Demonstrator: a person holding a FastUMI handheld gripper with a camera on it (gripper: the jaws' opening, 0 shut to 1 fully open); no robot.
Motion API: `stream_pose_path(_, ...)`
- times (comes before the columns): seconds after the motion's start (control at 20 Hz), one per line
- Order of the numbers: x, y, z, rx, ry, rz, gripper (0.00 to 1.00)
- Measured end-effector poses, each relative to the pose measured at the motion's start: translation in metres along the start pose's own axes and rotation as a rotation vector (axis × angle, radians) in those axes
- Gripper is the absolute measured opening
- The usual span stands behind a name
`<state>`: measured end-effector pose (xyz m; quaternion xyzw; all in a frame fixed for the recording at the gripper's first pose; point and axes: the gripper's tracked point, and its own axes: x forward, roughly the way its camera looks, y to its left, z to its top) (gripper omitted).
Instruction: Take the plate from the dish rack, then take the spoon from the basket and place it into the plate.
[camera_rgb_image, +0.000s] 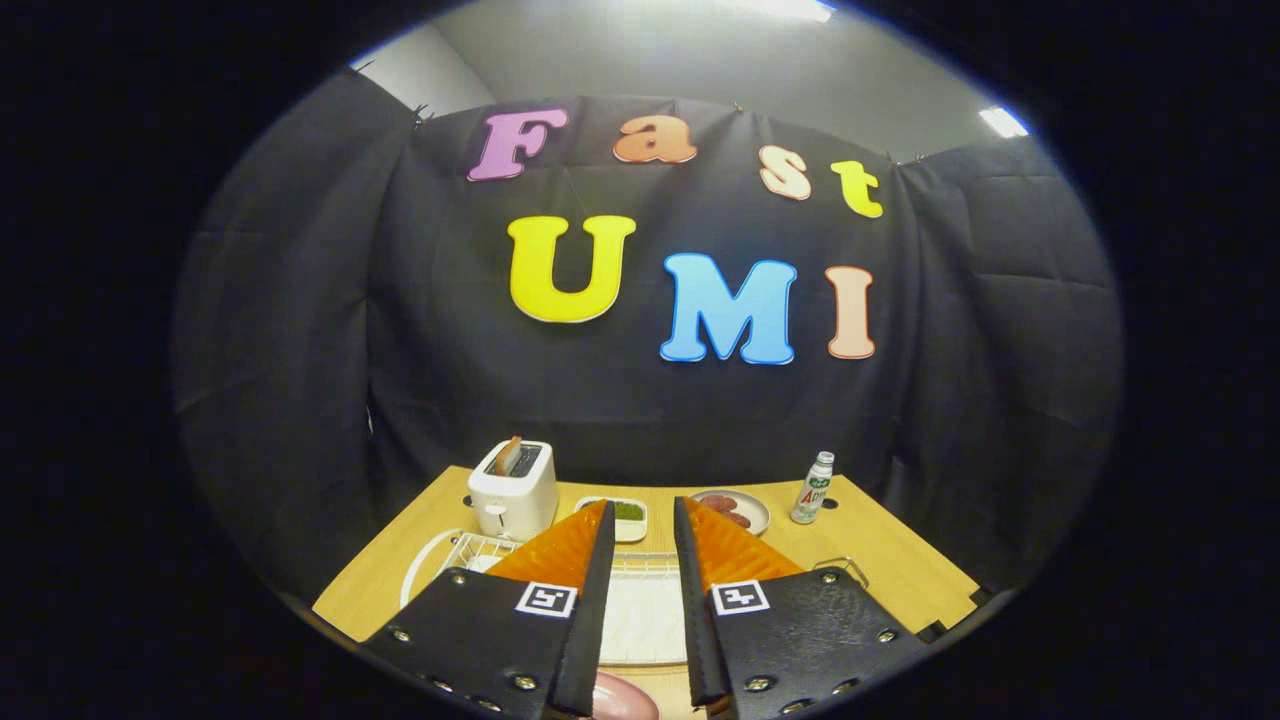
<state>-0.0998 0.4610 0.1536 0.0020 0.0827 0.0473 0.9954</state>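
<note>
Hovering over the wooden bench (890, 560), hand-held gripper (642, 520) w/ fingers a little apart, nothing betw. them. White wire dish rack (470, 550) lies just below/ahead of the fingers, a white plate (425, 560) standing at its left end. Pink rounded obj (620, 700) betw. finger bases, can't tell what. Beyond: white toaster (512, 490) w/ bread in slot, small green-filled dish (630, 515), plate of reddish food (738, 510), small bottle (813, 488).
</note>
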Motion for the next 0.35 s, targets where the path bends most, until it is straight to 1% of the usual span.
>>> stream_pose_path(0.2, 0.010, -0.031, 0.026, 0.006, -0.024, -0.049, 0.35)
stream_pose_path(0.35, 0.014, -0.052, 0.033, 0.009, -0.036, -0.081, 0.35)
